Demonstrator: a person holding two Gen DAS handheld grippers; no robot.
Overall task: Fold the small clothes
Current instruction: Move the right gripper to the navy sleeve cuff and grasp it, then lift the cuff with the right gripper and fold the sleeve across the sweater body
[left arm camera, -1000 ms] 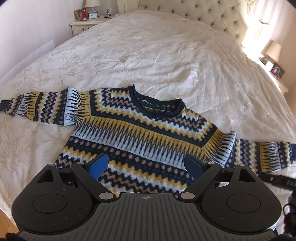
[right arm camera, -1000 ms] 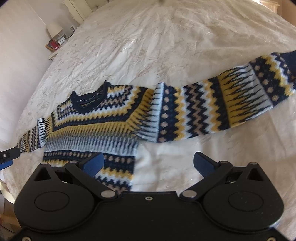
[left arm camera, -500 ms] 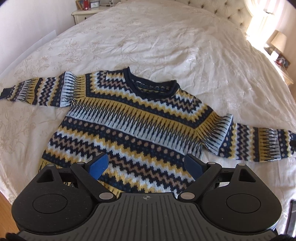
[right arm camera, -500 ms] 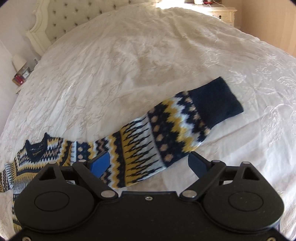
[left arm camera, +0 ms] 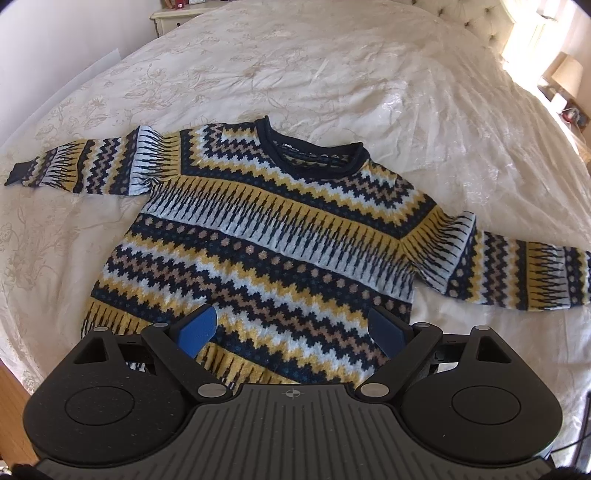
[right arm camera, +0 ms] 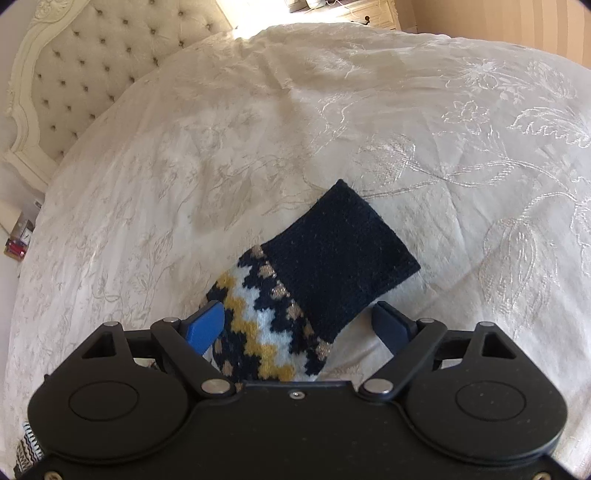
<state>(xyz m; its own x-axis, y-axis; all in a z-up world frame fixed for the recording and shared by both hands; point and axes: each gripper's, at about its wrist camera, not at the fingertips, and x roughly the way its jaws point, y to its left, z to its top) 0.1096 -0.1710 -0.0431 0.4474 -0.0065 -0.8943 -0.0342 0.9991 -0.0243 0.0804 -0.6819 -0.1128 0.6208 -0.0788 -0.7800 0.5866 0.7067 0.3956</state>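
Observation:
A small knit sweater (left arm camera: 280,236) with navy, yellow, white and tan zigzag bands lies flat and face up on the bed, both sleeves spread out. My left gripper (left arm camera: 293,328) is open above the sweater's lower hem, holding nothing. My right gripper (right arm camera: 298,323) is open over the end of the right sleeve (right arm camera: 269,325); the navy cuff (right arm camera: 340,254) lies just beyond the fingertips, and the sleeve runs between the two blue pads (right arm camera: 205,326) without being pinched.
The cream embroidered bedspread (left arm camera: 332,74) covers the whole bed. A tufted headboard (right arm camera: 74,74) stands at the far end. Nightstands (left arm camera: 173,16) flank the bed, with a lamp (left arm camera: 565,74) at the right. The bed's near-left edge and wooden floor (left arm camera: 14,387) show.
My left gripper has moved closer over the sweater's body toward the hem. My right gripper has swung right along the sleeve and now sits over its cuff end.

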